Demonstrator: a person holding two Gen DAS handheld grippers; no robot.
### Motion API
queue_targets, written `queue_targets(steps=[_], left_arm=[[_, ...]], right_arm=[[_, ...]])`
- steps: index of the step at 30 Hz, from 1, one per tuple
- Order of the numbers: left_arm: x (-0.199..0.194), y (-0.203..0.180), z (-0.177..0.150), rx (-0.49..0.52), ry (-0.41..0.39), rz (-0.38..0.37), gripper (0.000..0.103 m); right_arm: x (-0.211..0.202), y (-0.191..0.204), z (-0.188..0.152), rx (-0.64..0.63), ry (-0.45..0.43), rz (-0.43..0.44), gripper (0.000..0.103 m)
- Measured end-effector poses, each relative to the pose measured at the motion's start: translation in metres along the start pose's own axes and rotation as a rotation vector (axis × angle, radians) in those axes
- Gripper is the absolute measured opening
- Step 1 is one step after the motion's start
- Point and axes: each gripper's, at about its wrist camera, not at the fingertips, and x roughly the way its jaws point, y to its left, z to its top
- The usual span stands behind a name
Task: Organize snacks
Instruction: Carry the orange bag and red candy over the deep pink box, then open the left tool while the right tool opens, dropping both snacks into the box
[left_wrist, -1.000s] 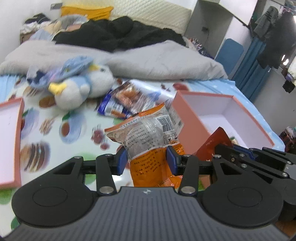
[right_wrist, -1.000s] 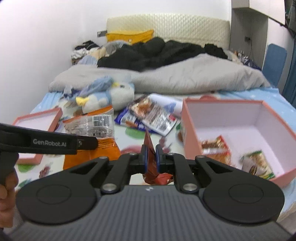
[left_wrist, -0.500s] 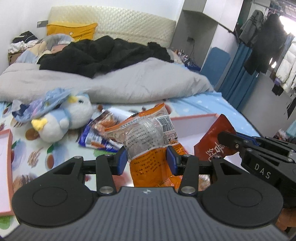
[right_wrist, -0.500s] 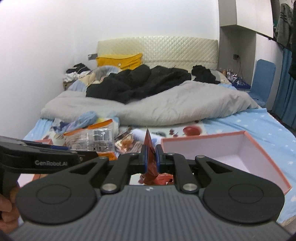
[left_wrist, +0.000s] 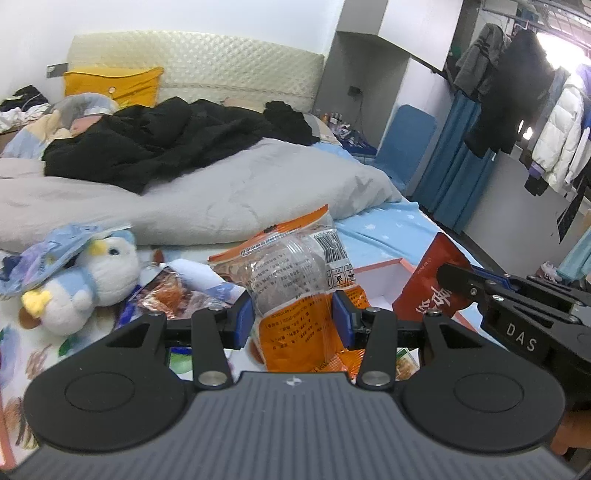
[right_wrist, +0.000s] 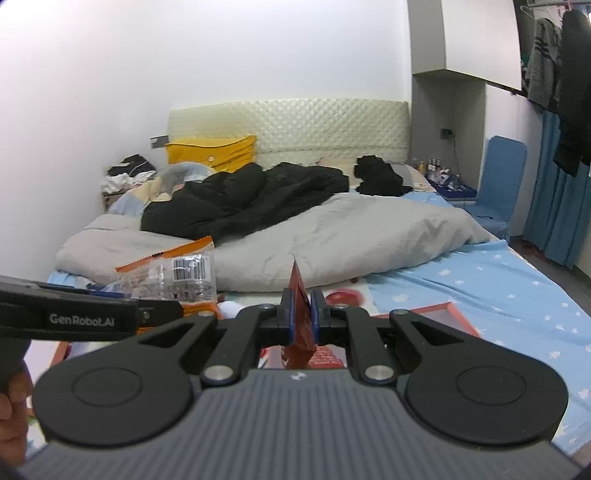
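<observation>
My left gripper (left_wrist: 293, 317) is shut on an orange and clear snack bag (left_wrist: 299, 280), held upright above the bed; the bag also shows in the right wrist view (right_wrist: 173, 273). My right gripper (right_wrist: 303, 314) is shut on a thin red snack packet (right_wrist: 301, 317), seen edge-on; the packet shows in the left wrist view (left_wrist: 432, 284) at the right. A pink open box (left_wrist: 380, 275) lies just behind both packets; its rim shows in the right wrist view (right_wrist: 443, 308). Its inside is mostly hidden.
A blue and white plush penguin (left_wrist: 85, 280) and loose snack packs (left_wrist: 173, 288) lie left on the patterned sheet. A grey duvet (left_wrist: 207, 199) and black clothes (left_wrist: 166, 144) fill the bed behind. A pink lid (right_wrist: 59, 350) lies far left. Hanging coats (left_wrist: 517, 92) are at the right.
Both grippers have risen and tilted up with their packets. The box has dropped low in both views and its contents have gone out of sight.
</observation>
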Motion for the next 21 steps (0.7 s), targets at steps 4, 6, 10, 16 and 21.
queue_targets(steps=[4,6,10,16,21], left_arm=[[0.033,-0.013,0.002,0.011,0.041,-0.017,0.051],[0.052,-0.019,0.001,0.016,0.064,-0.024,0.051],[0.092,-0.031,-0.002,0.038,0.12,-0.044,0.051],[0.155,-0.041,-0.01,0.071,0.213,-0.059,0.051],[0.197,-0.045,-0.02,0.093,0.273,-0.055,0.051]], right_arm=[[0.017,-0.021,-0.006,0.024,0.026,-0.026,0.012],[0.026,-0.032,-0.01,0.034,0.043,-0.041,0.012],[0.048,-0.056,-0.024,0.062,0.089,-0.076,0.012],[0.082,-0.082,-0.049,0.091,0.16,-0.11,0.012],[0.109,-0.096,-0.072,0.11,0.22,-0.122,0.012]])
